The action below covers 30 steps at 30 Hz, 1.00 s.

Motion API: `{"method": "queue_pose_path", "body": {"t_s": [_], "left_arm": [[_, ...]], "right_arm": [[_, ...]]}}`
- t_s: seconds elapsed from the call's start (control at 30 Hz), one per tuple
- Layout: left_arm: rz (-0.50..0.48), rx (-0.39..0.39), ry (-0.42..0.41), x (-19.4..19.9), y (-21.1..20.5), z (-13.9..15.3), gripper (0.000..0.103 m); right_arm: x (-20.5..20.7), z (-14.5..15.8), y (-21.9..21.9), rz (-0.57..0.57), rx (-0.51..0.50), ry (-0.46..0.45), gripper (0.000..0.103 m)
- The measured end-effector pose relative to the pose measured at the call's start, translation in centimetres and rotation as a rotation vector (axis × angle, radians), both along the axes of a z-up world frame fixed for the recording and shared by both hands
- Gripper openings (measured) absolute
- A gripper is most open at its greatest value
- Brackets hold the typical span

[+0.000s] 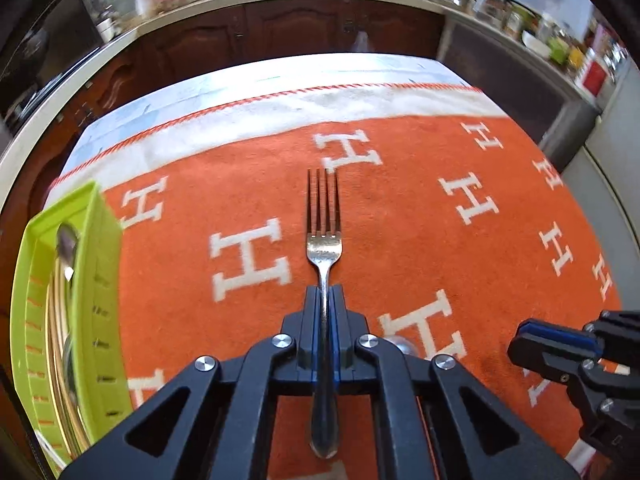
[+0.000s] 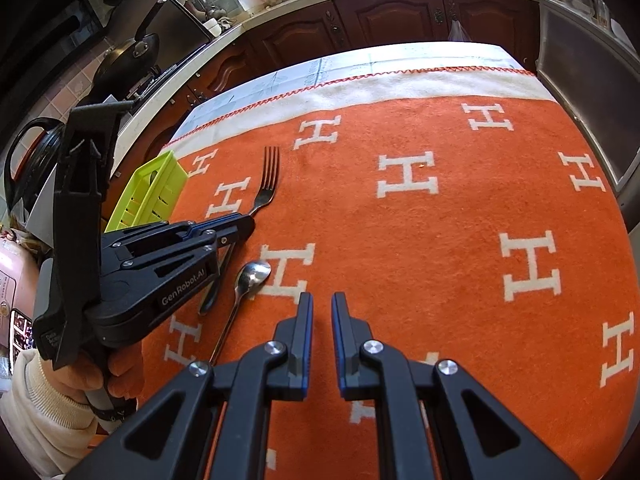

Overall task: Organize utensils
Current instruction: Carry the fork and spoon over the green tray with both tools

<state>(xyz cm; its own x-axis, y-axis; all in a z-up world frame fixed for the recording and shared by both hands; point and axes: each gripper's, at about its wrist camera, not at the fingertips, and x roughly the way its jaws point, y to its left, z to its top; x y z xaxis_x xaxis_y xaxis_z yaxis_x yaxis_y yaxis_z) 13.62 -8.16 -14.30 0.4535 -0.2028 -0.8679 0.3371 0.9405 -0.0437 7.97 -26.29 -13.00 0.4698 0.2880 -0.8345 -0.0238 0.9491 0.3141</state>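
Observation:
A steel fork (image 1: 324,240) points away from me, its neck clamped between the blue pads of my left gripper (image 1: 324,292), which is shut on it. From the right wrist view the fork (image 2: 267,184) sticks out beyond the left gripper (image 2: 244,222), above the orange cloth. A loose spoon (image 2: 252,276) lies on the cloth just right of that gripper; only its bowl (image 1: 402,346) shows in the left view. My right gripper (image 2: 322,300) hovers over the cloth, its jaws a narrow gap apart with nothing between them. A lime-green utensil tray (image 1: 102,264) at the left holds spoons (image 1: 66,240).
An orange cloth with white H letters (image 2: 440,240) covers the table, its white border at the far edge. The green tray (image 2: 160,184) sits at the table's left edge. A hand in a cream sleeve (image 2: 116,368) holds the left gripper. Dark wood cabinets (image 2: 380,20) and a cluttered counter stand beyond.

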Motion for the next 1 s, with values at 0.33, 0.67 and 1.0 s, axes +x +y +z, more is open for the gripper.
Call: {"method": "queue_pose_path", "body": {"t_s": [0.33, 0.67, 1.0], "left_arm": [[0.087, -0.029, -0.107, -4.8, 7.0, 8.9, 0.002], [0.228, 0.057, -0.074, -7.8, 16.3, 7.6, 0.002], [0.290, -0.018, -0.109, -8.5, 19.8, 7.2, 0.009]], "right_arm": [[0.6, -0.2, 3.2, 0.048, 0.066, 0.029, 0.010], [1.7, -1.7, 7.3, 0.027, -0.052, 0.058, 0.019], [1.5, -1.8, 12.7, 0.075, -0.363, -0.005, 0.007]]}}
